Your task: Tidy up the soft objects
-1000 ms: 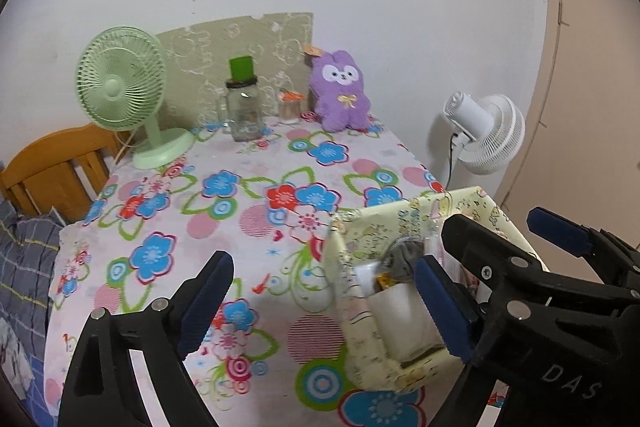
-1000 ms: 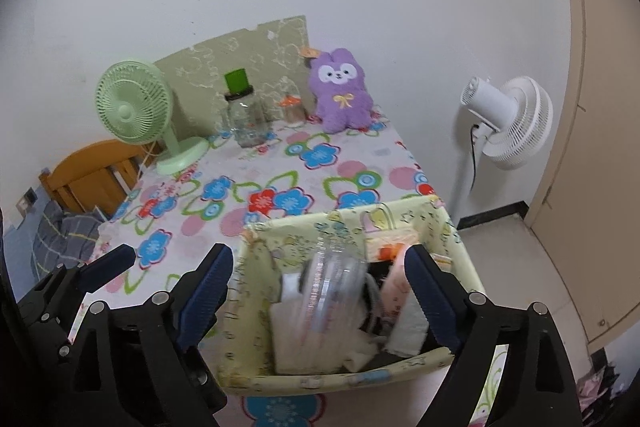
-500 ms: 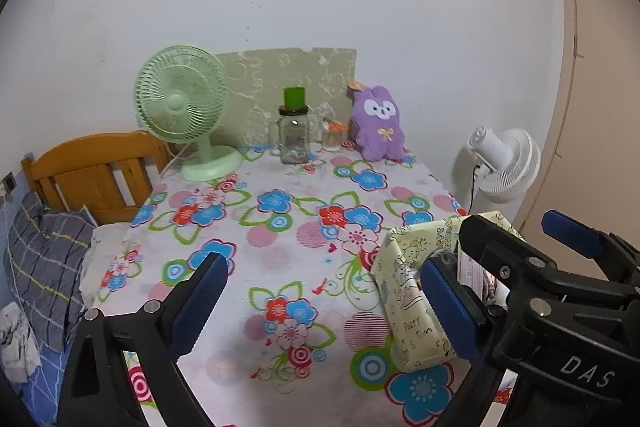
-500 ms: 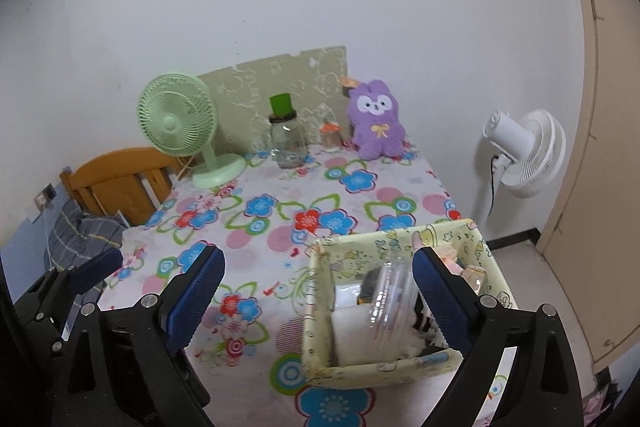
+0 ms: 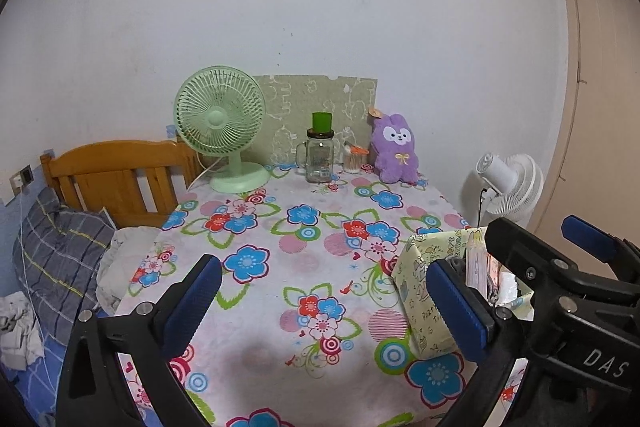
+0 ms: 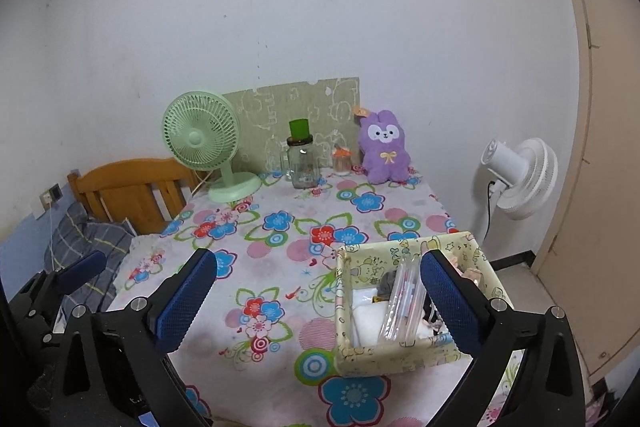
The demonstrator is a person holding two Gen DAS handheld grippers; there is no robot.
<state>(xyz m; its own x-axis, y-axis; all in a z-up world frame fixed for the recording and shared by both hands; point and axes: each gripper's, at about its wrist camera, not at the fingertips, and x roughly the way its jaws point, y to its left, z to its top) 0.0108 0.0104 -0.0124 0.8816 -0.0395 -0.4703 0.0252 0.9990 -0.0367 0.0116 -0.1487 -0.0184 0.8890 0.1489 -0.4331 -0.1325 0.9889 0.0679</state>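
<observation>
Flowered cloth covered the table (image 5: 304,267), a purple plush rabbit (image 5: 395,149) propped against the far wall at about one o'clock. Both grippers tilted gently downward above the near edge, the left gripper (image 5: 320,311) and right gripper (image 6: 320,307) each spreading its jaws wide, gripping nothing. At four o'clock the yellow fabric basket (image 6: 360,357) sat filled with soft items, beside the right gripper's right finger. Compared with a second before, both hands had drawn back and risen, so the basket looked smaller and farther off.
</observation>
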